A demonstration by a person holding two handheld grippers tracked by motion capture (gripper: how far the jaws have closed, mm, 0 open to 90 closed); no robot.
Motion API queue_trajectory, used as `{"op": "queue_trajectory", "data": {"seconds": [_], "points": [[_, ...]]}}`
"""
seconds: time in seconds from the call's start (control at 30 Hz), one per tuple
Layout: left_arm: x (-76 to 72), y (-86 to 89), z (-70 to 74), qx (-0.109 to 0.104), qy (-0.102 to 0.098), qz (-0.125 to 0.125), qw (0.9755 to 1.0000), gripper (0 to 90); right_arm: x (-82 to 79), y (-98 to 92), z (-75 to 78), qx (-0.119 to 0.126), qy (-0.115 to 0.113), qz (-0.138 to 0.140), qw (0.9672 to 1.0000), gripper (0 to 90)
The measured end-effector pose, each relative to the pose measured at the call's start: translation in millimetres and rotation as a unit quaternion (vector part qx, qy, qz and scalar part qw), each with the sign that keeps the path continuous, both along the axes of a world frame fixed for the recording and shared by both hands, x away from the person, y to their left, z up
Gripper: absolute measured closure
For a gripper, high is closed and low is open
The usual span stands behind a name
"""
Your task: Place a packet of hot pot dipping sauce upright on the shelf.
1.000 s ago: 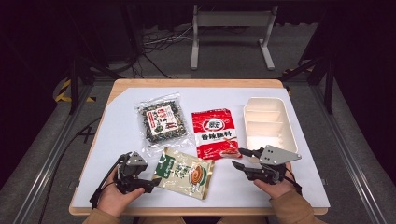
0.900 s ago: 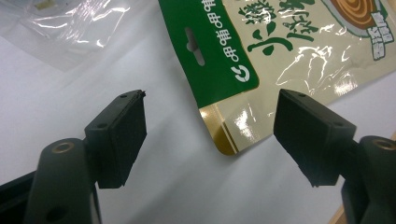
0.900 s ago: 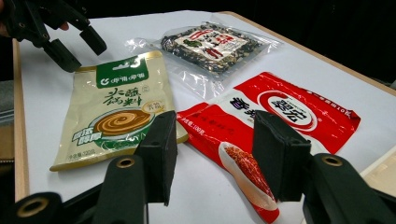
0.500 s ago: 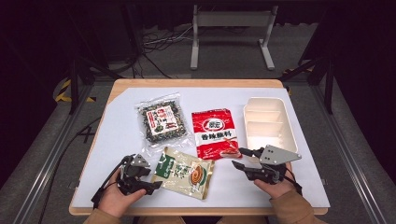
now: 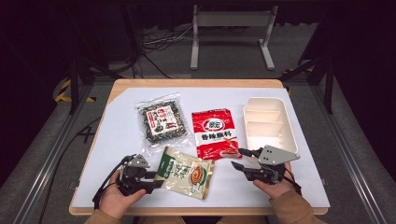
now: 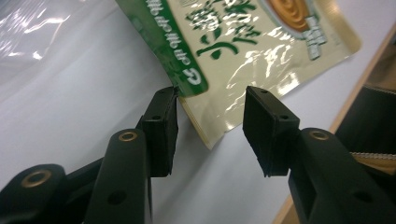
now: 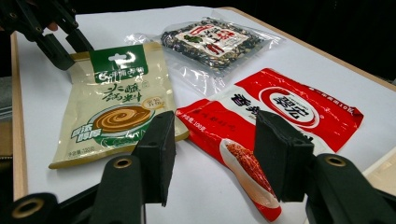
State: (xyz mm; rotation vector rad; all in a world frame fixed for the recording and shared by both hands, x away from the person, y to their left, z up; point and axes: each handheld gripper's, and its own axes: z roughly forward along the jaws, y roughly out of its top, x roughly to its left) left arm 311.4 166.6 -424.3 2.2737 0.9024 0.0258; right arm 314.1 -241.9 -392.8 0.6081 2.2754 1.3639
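A person at a white-topped table (image 5: 116, 140) works a hand-held gripper in each hand, with three food packets and a cream tray (image 5: 266, 122) laid out ahead. The left gripper (image 5: 156, 181) sits at about seven o'clock on the tabletop, its jaws straddling the corner of the beige and green packet (image 5: 184, 171), which lies flat near the front edge at six o'clock. In the left gripper view the jaws have just been closing, yet a clear gap remains: one pad touches the packet's (image 6: 243, 56) green-banded edge while the other stands off it, so nothing is clamped. The right gripper (image 5: 239, 158) hovers at about five o'clock, jaws apart and empty, pointing at the lower end of the red packet (image 5: 215, 133); the right gripper view shows that packet (image 7: 280, 105) lying beyond its parted pads. The clear packet of dark mix (image 5: 161, 120) rests at eleven o'clock, untouched.

The risk, as it appears from here, is a thin bite. The pads meet only a sliver of slick, limp film at the packet's corner, so closing could push it along the table, or the corner could fold and slip free on lifting.
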Motion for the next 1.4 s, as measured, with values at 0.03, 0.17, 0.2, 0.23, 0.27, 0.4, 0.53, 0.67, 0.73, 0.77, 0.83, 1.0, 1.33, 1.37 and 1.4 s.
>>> {"op": "queue_trajectory", "data": {"seconds": [0.03,0.17,0.2,0.23,0.27,0.4,0.53,0.67,0.73,0.77,0.83,1.0,1.33,1.37,1.4], "points": [[-0.9,-2.0,-0.2,0.008,-0.004,-0.002,1.0000,55.3,0.0,0.2,-0.1,-0.001,-0.001,0.001,1.0000,48.9],[-2.5,-7.9,-3.8,0.013,-0.013,0.000,0.9998,56.3,-0.1,0.1,0.0,-0.001,-0.001,0.002,1.0000,48.8],[-2.5,-8.7,-4.8,0.012,-0.016,0.002,0.9998,56.3,-0.1,0.0,0.0,0.000,0.000,0.001,1.0000,48.8],[-2.8,-9.7,-5.9,0.009,-0.016,0.010,0.9998,56.2,0.0,-0.1,0.0,0.001,0.000,0.000,1.0000,48.8],[-2.8,-10.2,-6.5,0.007,-0.016,0.013,0.9998,55.8,0.0,-0.2,-0.1,0.001,0.001,0.000,1.0000,48.8],[-3.3,-13.3,-8.3,0.012,-0.027,0.018,0.9994,57.7,-0.2,0.1,-0.2,-0.002,-0.001,0.002,1.0000,48.8],[-2.6,-15.1,-10.4,0.004,-0.032,0.022,0.9992,60.1,0.0,0.1,-0.1,-0.002,-0.002,0.001,1.0000,48.8],[-0.7,-14.8,-14.1,-0.011,-0.021,0.044,0.9988,58.6,-0.7,0.7,0.1,-0.002,-0.002,0.001,1.0000,49.0],[0.7,-14.7,-15.9,-0.020,-0.011,0.047,0.9987,59.0,-0.9,1.1,0.2,-0.006,-0.006,0.002,1.0000,49.4],[1.3,-14.1,-17.5,-0.017,-0.007,0.053,0.9985,60.4,-1.0,1.2,0.2,-0.005,-0.005,0.002,1.0000,49.6],[2.2,-12.9,-18.8,-0.022,-0.007,0.056,0.9982,62.6,-1.1,1.4,0.3,-0.007,-0.006,0.003,1.0000,50.3],[4.0,-12.3,-19.4,-0.034,-0.016,0.059,0.9976,73.5,-1.6,1.1,0.9,-0.011,-0.014,0.002,0.9998,52.8],[3.3,-8.3,-9.3,-0.067,-0.017,0.040,0.9968,89.2,-2.1,-2.3,4.1,0.011,-0.004,0.004,0.9999,54.6],[2.9,-7.9,-7.1,-0.069,-0.020,0.040,0.9966,89.2,-2.8,-2.1,4.6,0.007,-0.011,-0.002,0.9999,54.6],[2.9,-7.8,-5.7,-0.070,-0.024,0.039,0.9965,89.2,-3.0,-2.1,5.0,0.009,-0.012,-0.003,0.9999,54.6]]}}
